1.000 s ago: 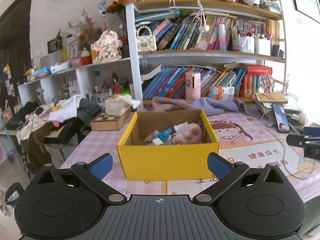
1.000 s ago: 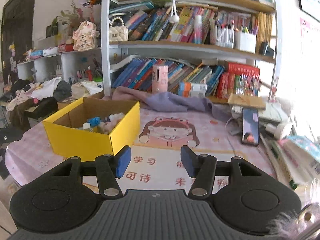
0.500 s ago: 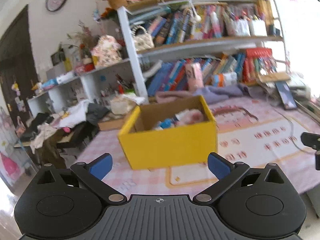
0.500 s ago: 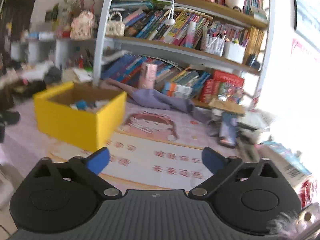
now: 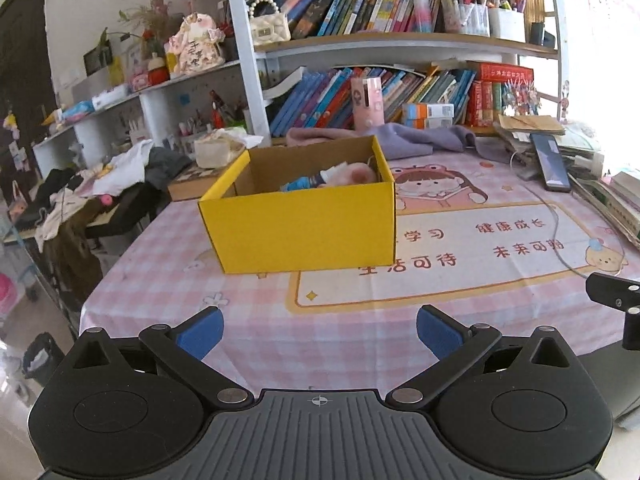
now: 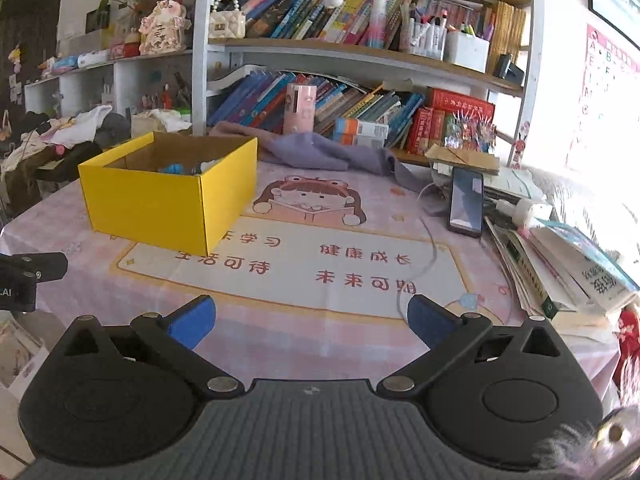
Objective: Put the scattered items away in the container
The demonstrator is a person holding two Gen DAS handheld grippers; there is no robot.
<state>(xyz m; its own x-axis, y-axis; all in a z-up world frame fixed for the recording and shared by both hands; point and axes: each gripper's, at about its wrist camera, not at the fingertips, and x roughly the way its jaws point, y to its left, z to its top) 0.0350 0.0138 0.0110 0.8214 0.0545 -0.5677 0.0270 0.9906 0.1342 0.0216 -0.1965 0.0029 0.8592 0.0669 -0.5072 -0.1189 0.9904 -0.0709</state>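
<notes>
A yellow cardboard box (image 5: 304, 228) stands on the pink checked tablecloth (image 5: 248, 320); it also shows in the right wrist view (image 6: 160, 208). Inside lie a pink plush toy (image 5: 356, 173) and a blue-and-white tube (image 5: 304, 182). My left gripper (image 5: 319, 330) is open and empty, held back near the table's front edge. My right gripper (image 6: 310, 320) is open and empty, to the right of the box over the printed mat (image 6: 320, 264).
A phone (image 6: 466, 200) with a white cable (image 6: 428, 256) and stacked books (image 6: 568, 272) lie on the right. A purple cloth (image 6: 320, 150) lies behind the box before the bookshelf (image 6: 360, 52). Clothes (image 5: 100, 184) pile at the left.
Both grippers have pulled back from the box toward the table's front edge. The right gripper's jaws have opened wider. The left jaws stay open.
</notes>
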